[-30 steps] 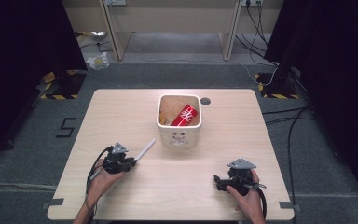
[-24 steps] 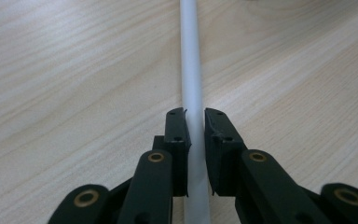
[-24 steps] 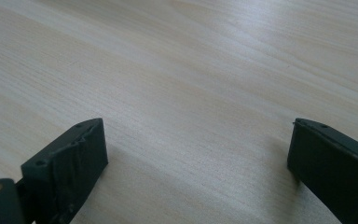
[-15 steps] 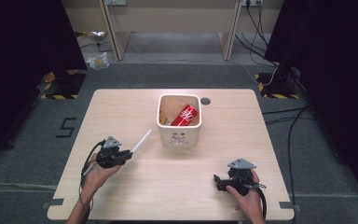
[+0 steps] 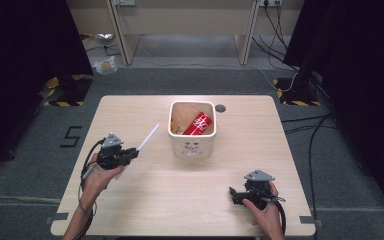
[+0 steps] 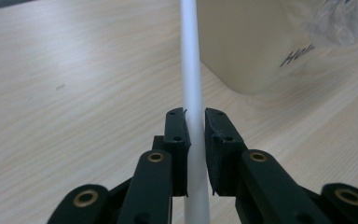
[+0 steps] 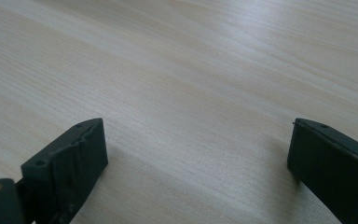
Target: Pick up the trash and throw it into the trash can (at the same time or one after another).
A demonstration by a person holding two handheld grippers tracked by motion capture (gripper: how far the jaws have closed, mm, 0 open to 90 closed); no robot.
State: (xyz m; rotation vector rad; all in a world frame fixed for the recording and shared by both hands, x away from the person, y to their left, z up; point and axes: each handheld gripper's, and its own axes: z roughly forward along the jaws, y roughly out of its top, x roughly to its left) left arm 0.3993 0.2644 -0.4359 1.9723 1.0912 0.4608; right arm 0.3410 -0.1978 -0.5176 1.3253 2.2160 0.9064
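A thin white stick (image 5: pixel 148 136) (image 6: pixel 192 79) juts from my left gripper (image 5: pixel 132 152) (image 6: pixel 195 116), which is shut on it at the table's left. The stick points up and right towards a cream bin (image 5: pixel 192 145) (image 6: pixel 251 46) standing at the middle of the table. Inside the bin lie a red can (image 5: pixel 198 124) and brown paper (image 5: pixel 182 116). My right gripper (image 5: pixel 233 194) (image 7: pixel 196 154) rests low on the wood near the front right, jaws wide apart with nothing between them.
The light wooden table (image 5: pixel 145 195) has a round dark hole (image 5: pixel 220 108) behind the bin. Dark floor surrounds it, with cables (image 5: pixel 305 125) at the right and a desk frame (image 5: pixel 180 30) beyond the far edge.
My left gripper has lifted and drawn back to the left with the white stick, its tip now farther from the bin. The right gripper has stayed put.
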